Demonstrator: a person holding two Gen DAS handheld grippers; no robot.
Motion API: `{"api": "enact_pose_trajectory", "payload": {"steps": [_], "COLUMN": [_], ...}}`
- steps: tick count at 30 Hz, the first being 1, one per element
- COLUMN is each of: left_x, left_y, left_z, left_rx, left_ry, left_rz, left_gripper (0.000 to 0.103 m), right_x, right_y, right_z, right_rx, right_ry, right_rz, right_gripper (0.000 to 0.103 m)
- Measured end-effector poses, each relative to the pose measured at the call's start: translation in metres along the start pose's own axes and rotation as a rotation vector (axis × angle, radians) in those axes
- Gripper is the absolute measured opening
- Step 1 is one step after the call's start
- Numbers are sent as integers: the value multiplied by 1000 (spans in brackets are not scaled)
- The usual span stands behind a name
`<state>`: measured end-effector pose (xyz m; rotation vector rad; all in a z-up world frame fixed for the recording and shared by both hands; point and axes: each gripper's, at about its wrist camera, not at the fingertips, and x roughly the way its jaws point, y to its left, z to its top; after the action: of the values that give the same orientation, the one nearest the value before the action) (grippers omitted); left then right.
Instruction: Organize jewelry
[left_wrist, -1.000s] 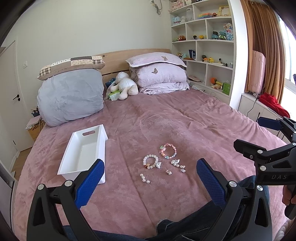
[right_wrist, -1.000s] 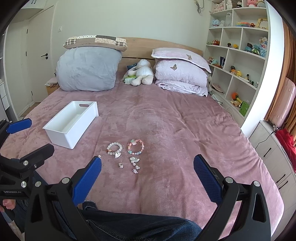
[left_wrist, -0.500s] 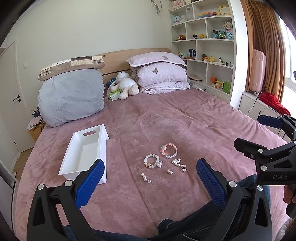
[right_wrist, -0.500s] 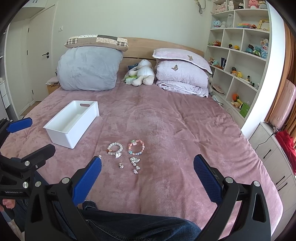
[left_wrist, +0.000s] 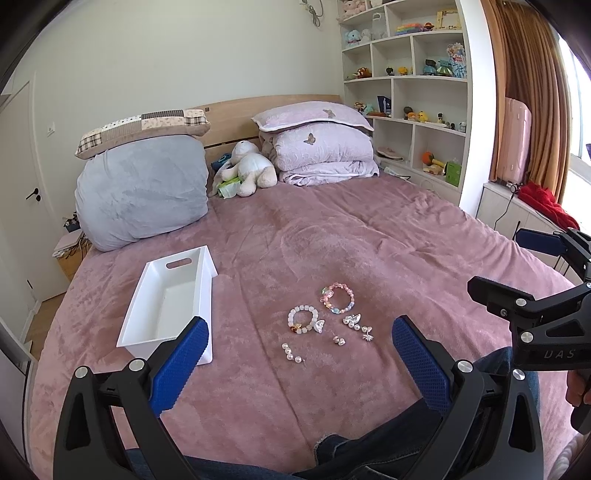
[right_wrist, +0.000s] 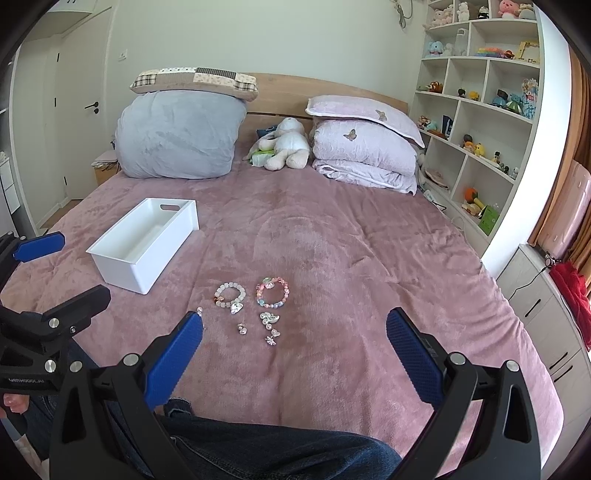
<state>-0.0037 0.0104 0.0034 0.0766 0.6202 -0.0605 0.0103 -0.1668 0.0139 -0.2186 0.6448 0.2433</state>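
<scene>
- A bed (left_wrist: 369, 236) under a mauve plush cover fills the space ahead of both tools; a grey cushion (left_wrist: 144, 188), a white plush toy (left_wrist: 251, 170) and stacked lilac pillows (left_wrist: 321, 144) sit at its far end against a wooden headboard.
- White shelves (right_wrist: 480, 122) of small figures stand far right of the right tool (right_wrist: 293, 341).
- The left tool (left_wrist: 299, 350) is released, blue pads spread wide and empty; the right tool likewise.
- Just ahead between the left tool's pads lie a white bead bracelet (left_wrist: 303, 320), a pink and blue bracelet (left_wrist: 337, 298), and pearl earrings (left_wrist: 291, 352), close together on the cover.
- A white bin (left_wrist: 170, 295), empty, sits ahead-left, touching none of them.
</scene>
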Motion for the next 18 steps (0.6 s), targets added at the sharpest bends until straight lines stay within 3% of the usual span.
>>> {"api": "enact_pose_trajectory", "payload": {"steps": [18], "left_x": [0], "left_y": [0], "left_z": [2], "left_rx": [0], "left_ry": [8], "left_rz": [-10], "left_gripper": [101], "right_x": [1], "right_y": [-1], "right_z": [-1], "right_rx": [-1], "right_ry": [-4], "right_rz": [-4], "right_gripper": [98]}}
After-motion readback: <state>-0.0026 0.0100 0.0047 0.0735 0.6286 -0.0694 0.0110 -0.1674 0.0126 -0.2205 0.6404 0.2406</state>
